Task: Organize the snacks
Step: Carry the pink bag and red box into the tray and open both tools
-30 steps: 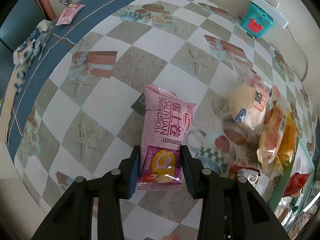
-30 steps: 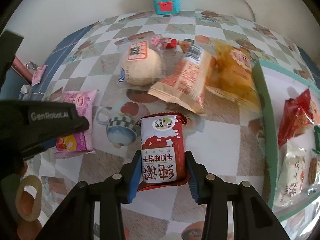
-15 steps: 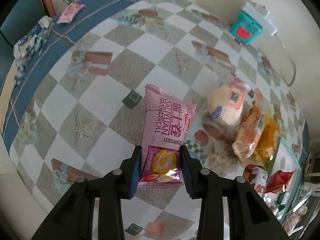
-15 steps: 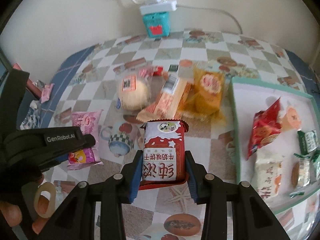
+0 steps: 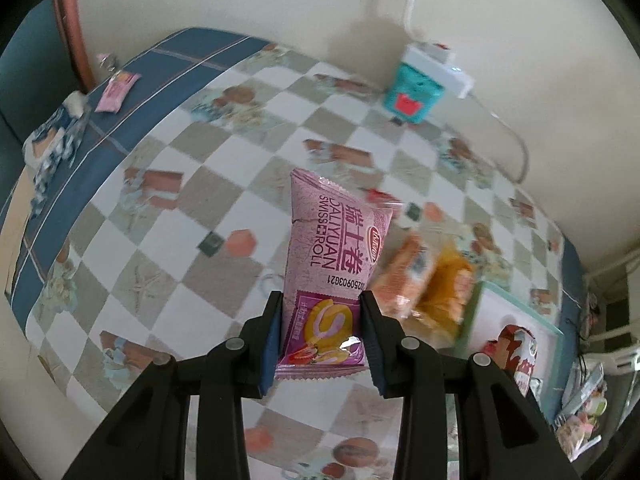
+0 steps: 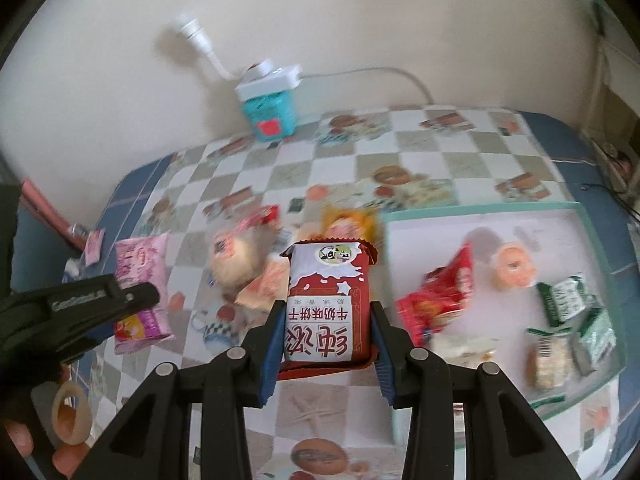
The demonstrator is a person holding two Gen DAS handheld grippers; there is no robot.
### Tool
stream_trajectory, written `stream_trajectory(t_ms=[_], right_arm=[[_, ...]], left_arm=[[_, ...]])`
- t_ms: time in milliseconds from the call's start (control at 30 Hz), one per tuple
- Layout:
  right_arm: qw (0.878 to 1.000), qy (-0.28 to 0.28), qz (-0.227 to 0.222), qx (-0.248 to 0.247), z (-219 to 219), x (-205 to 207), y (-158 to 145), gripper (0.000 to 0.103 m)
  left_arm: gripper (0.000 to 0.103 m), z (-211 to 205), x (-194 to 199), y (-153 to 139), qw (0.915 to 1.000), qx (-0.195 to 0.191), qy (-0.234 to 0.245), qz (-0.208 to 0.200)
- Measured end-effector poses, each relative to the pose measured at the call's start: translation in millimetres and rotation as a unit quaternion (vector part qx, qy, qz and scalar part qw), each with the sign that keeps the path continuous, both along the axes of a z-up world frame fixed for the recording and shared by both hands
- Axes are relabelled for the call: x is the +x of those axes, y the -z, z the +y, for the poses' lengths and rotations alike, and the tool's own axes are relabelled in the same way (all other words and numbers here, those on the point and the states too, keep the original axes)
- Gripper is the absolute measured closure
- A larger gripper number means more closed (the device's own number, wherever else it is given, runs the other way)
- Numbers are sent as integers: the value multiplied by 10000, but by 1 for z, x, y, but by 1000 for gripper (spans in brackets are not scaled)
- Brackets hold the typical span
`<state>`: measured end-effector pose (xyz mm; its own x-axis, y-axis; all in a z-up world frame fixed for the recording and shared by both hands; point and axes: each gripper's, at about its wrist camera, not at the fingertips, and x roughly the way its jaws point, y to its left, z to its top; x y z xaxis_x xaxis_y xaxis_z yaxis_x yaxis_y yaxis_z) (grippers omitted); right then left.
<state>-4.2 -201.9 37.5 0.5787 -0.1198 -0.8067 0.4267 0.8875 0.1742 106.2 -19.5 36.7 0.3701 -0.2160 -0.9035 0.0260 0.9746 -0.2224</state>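
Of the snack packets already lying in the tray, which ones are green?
The two green-and-white packets at the tray's right end; the other packets there are red, pale or clear-wrapped.

The left gripper (image 5: 322, 334) is clamped on the lower end of a pink Swiss roll packet (image 5: 334, 260), which stands up and forward from between its blue pads. The right gripper (image 6: 326, 338) pinches a red-and-white biscuit packet (image 6: 326, 300) by its sides, left of the other gripper's reach.
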Motion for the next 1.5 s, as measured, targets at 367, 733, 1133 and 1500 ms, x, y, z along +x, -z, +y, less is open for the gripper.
stream_trajectory(t_ms=[367,733,1133,1500], right_arm=[[9943,1021,-280,102,-80,-42,-19,61],[9819,1826,-294,407,-145,-84,-12,61],[9789,1964,-50,554,-162,-90,10,61],[9782,1990,-58,592,-180,-90,24,61]], left_arm=[[64,-59,-23,-19,9972,93,699,-256],[64,-118,-42,0,9904,214,1368,35],[64,-158,-53,52,9813,375,1780,622],[64,-191,-45,59,9788,1,1999,449]])
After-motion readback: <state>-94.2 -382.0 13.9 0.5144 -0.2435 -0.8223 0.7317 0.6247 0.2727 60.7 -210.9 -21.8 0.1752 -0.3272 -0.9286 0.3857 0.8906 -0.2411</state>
